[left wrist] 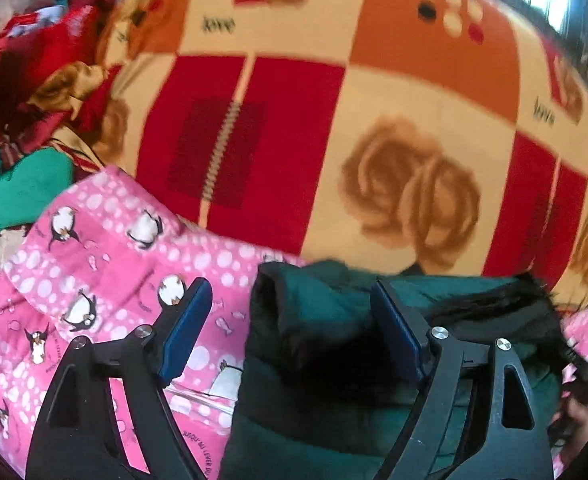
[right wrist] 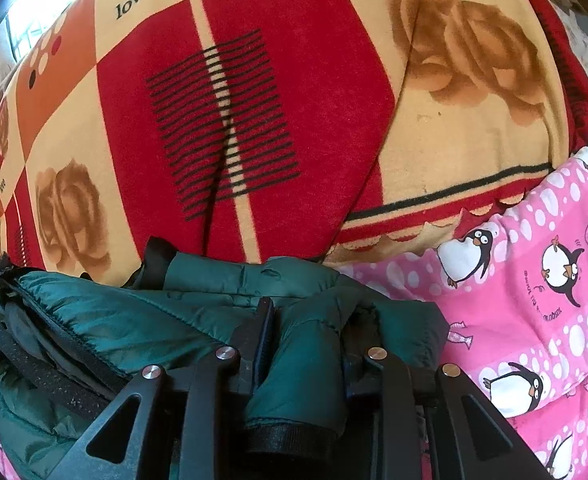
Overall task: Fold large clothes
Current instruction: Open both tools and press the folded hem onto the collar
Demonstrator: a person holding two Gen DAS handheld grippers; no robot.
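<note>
A dark green padded jacket lies bunched on a pink penguin-print cloth. My left gripper stands open above the jacket's left edge. Its blue pads are wide apart, and neither presses on the fabric. In the right wrist view the same jacket lies folded in layers with a black trimmed edge at the left. My right gripper is shut on a thick roll of the jacket's fabric, which bulges up between its black fingers.
A red, orange and cream rose-patterned blanket covers the bed beyond the jacket. A heap of red, gold and green clothes sits at the far left. The pink cloth spreads out to the right.
</note>
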